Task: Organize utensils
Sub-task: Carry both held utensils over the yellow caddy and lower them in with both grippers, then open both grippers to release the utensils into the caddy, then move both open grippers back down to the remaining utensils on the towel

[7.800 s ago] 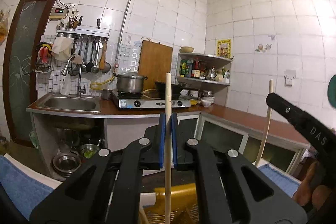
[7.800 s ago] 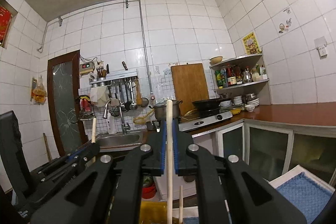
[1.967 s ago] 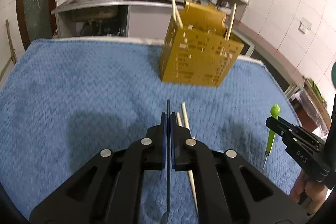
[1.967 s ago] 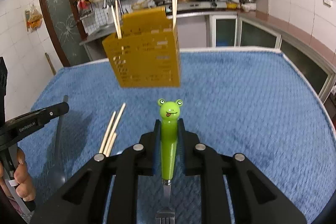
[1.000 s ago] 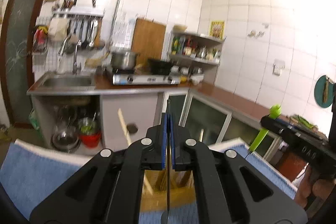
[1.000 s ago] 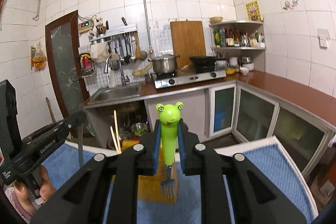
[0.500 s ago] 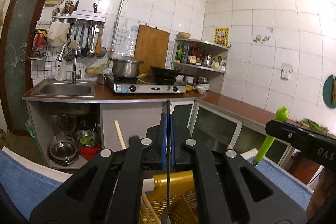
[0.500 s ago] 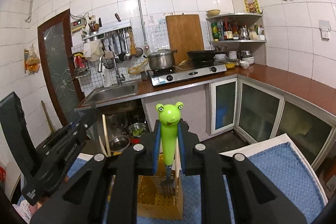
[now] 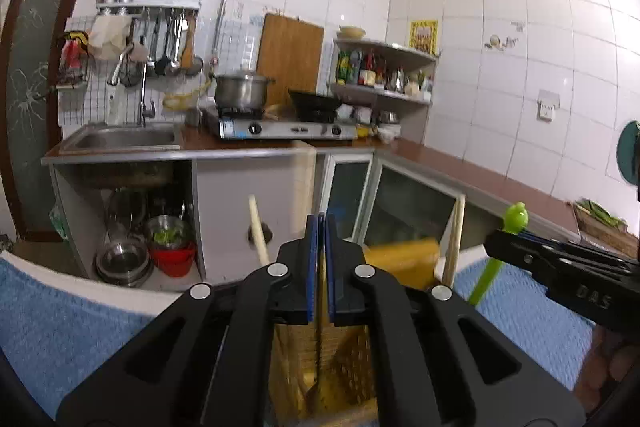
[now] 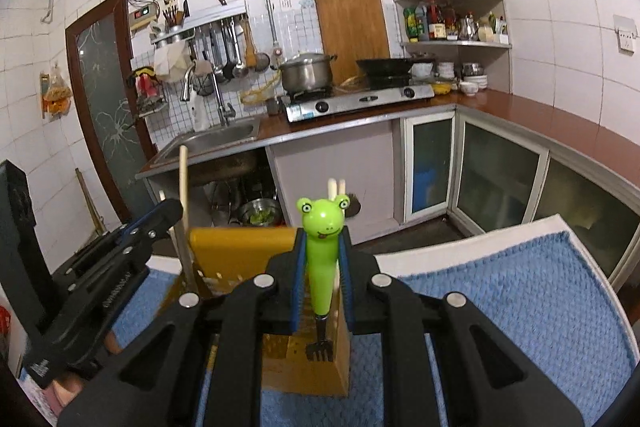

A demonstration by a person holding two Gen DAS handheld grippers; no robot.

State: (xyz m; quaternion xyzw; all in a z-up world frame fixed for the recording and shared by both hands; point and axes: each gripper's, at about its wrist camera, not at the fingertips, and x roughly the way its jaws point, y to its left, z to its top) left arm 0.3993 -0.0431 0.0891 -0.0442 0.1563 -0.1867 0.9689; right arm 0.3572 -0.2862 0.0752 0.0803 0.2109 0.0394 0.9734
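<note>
A yellow perforated utensil holder (image 10: 240,251) stands on the blue towel (image 10: 500,287) with several wooden chopsticks (image 10: 183,195) upright in it. My right gripper (image 10: 322,239) is shut on a green frog-handled fork (image 10: 322,259), tines down at the holder's near right corner. I cannot tell whether the tines are inside. My left gripper (image 9: 319,223) is shut on a thin dark utensil handle (image 9: 319,351) that hangs straight down into the holder (image 9: 400,259). In the left wrist view the right gripper (image 9: 496,239) and frog fork (image 9: 516,215) are at the right. In the right wrist view the left gripper (image 10: 168,209) is at the left.
Beyond the table's white far edge (image 10: 460,239) runs a kitchen counter with a sink (image 10: 216,139), a stove (image 10: 360,99) with a pot, and glass-door cabinets (image 10: 496,163). Bowls sit under the sink (image 9: 164,239). A hand (image 10: 72,387) holds the left gripper.
Both grippers have come down toward the holder, which now shows larger and closer under them. The fork's tines and the thin utensil have sunk to the holder's top.
</note>
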